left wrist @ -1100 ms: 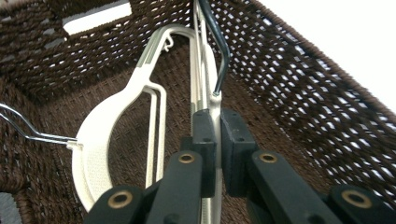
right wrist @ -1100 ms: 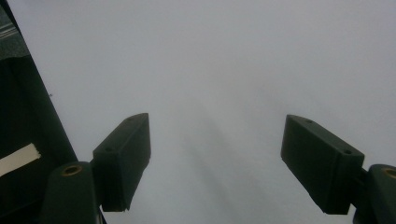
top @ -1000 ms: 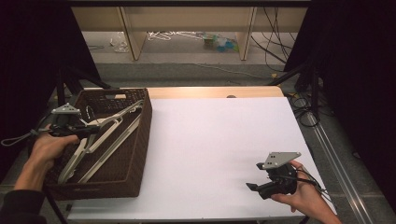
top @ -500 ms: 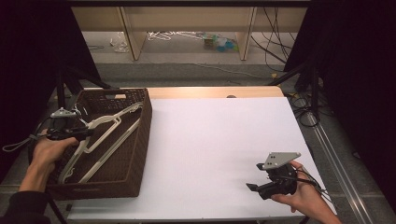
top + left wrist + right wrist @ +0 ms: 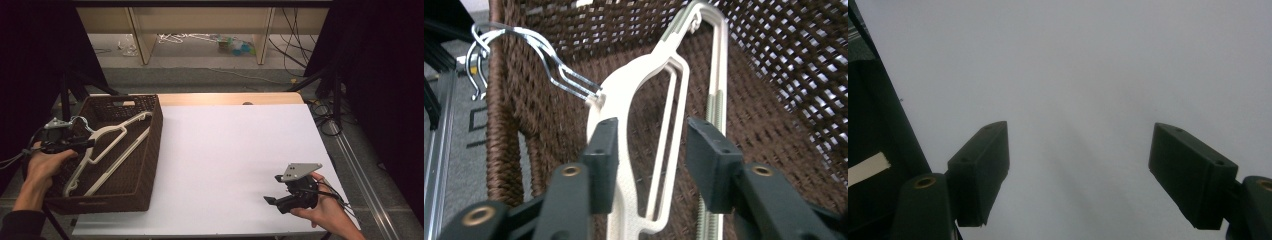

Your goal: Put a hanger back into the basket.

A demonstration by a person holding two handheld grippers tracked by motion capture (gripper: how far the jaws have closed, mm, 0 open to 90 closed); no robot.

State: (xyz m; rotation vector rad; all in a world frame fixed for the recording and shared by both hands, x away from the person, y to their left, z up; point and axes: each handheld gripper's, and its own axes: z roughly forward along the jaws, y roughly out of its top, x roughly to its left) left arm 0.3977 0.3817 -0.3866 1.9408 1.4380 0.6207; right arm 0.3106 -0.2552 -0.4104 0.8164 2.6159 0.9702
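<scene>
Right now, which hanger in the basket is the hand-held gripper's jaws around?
The upper white hanger, the one whose neck sits between the left hand-held gripper jaws. The other hanger lies under it, outside the jaws, in the brown basket.

Two black grippers here: the left gripper [image 5: 67, 145] carries a grey three-cornered plate and trails a dark cable. The right gripper [image 5: 280, 199] wears the same plate. Blocky black jaws, brass-coloured screws at their bases. A dark sleeve covers the left forearm.
</scene>
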